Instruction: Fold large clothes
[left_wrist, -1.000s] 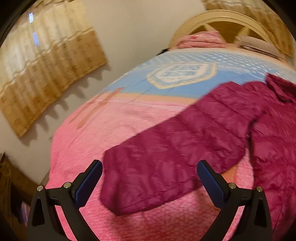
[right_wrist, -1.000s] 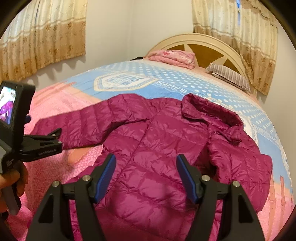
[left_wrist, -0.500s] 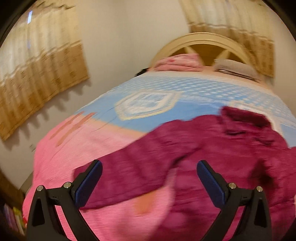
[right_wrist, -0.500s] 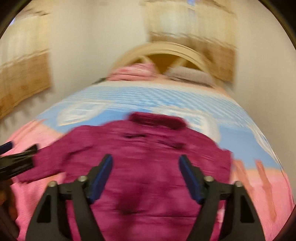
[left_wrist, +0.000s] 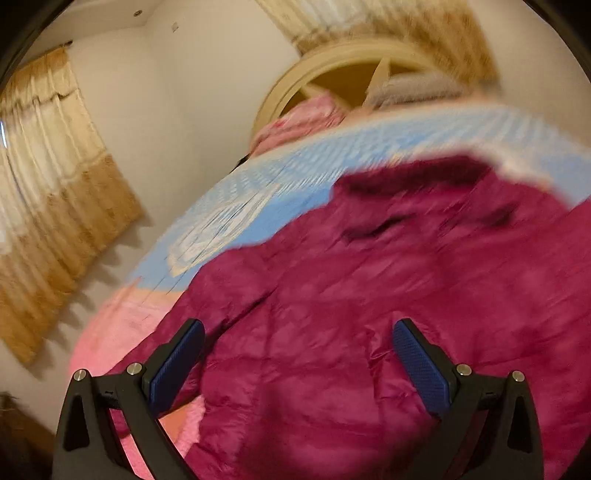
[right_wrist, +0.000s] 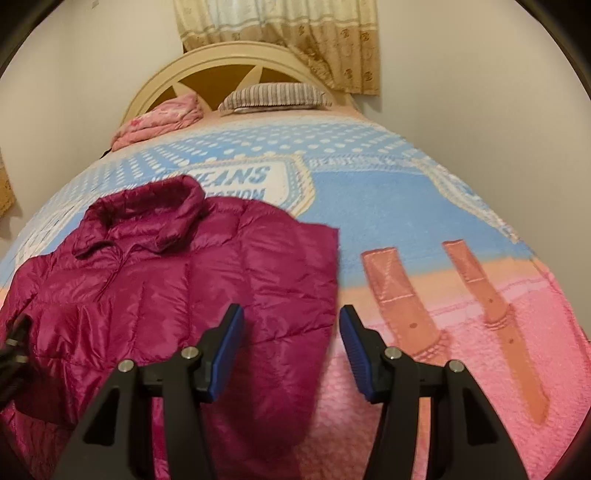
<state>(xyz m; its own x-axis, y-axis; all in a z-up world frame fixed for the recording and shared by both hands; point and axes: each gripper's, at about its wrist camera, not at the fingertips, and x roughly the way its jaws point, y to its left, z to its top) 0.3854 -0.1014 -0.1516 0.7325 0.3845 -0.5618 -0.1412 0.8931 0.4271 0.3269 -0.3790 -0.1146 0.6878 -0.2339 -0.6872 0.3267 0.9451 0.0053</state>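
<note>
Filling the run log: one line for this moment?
jacket spread on bed | left tongs open, over jacket | right tongs open, at its edge | nothing gripped

a bedroom in a home is shown. most of both views is filled by a wide bed (right_wrist: 406, 206), which is covered by a blue and pink printed blanket (right_wrist: 369, 221) with white dots and lettering. at its far end a cream, arched headboard (right_wrist: 221, 59) with a fan-shaped cut-out is set against a plain pale wall (right_wrist: 74, 74). a striped pillow (right_wrist: 273, 96) and a folded pink quilt (right_wrist: 159, 122) are laid beside it. beige patterned curtains (right_wrist: 288, 33) are hung behind the headboard, and another curtain (left_wrist: 55, 192) is seen on the side wall. a magenta padded jacket (right_wrist: 177, 288) is spread on the blanket.
</note>
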